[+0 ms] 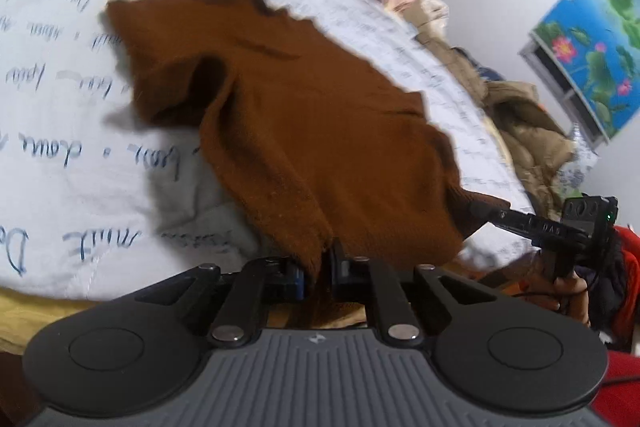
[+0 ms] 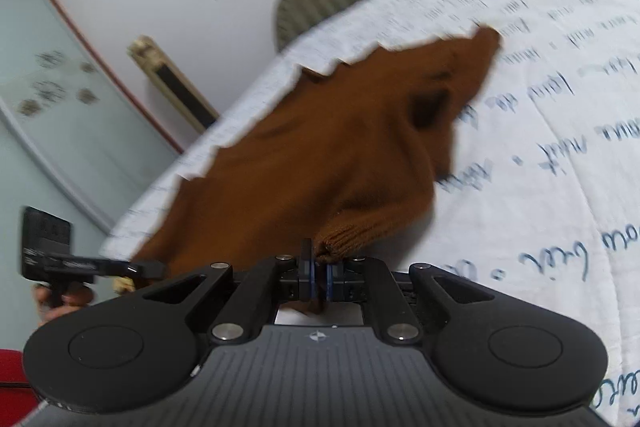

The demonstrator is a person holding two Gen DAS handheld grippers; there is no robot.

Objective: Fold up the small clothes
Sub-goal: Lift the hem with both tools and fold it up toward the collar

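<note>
So we're still early on this one, we reckon. The bed cover [image 1: 60, 147], white with blue handwriting print, fills most of both views, and the brown sweater [image 1: 304, 131] is stretched above it, running from 6 o'clock up toward 11 in the left view. No crisp fold in it that we can spot, so the folding proper looks ahead of us. Left claw [image 1: 318, 273] is pinched tight on one edge, right claw [image 2: 319, 277] clamped on the ribbed cuff [image 2: 344, 247]. Everything's motion-blurred, and a sleeve [image 2: 436, 99] bunches up at 1 o'clock, so the sweater's full outline is hard to read.
</note>
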